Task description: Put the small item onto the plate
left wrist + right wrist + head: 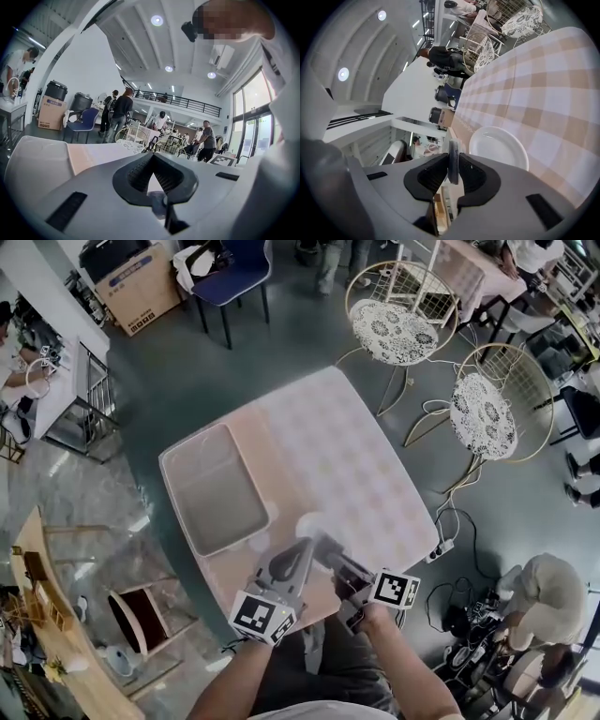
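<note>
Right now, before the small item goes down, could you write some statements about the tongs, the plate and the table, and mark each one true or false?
1. The right tongs grip a thin small item on its edge. True.
2. The small item already lies on the plate. False: the plate is bare, and the item is between the right tongs.
3. A tray lies on the tablecloth, left of the plate in the head view. True.
4. The tablecloth is plain black. False: it has pale checks.
</note>
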A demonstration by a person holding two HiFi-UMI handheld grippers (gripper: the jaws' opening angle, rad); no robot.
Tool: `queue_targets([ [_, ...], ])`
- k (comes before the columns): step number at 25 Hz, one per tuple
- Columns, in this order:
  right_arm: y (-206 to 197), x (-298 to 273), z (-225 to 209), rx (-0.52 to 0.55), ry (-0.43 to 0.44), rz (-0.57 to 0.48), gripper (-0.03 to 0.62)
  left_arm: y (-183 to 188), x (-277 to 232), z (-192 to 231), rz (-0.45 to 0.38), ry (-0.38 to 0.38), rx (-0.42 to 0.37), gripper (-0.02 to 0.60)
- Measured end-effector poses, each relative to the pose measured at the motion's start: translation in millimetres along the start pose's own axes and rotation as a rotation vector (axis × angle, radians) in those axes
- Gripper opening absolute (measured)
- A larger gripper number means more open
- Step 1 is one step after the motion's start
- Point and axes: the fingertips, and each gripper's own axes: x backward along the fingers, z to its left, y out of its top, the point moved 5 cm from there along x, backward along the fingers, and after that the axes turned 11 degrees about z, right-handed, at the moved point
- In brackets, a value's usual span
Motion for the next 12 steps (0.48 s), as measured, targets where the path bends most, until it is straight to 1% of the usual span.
queue_targets([
  [5, -1, -7, -20, -0.046, -0.082, 0.015, 0.081, -4, -7, 6, 0.006, -0.001, 0.002, 0.003],
  [12, 0, -17, -31, -0.079, -0.104, 0.024, 0.081, -8, -10, 13, 0.011, 0.007, 0.016, 0.003],
])
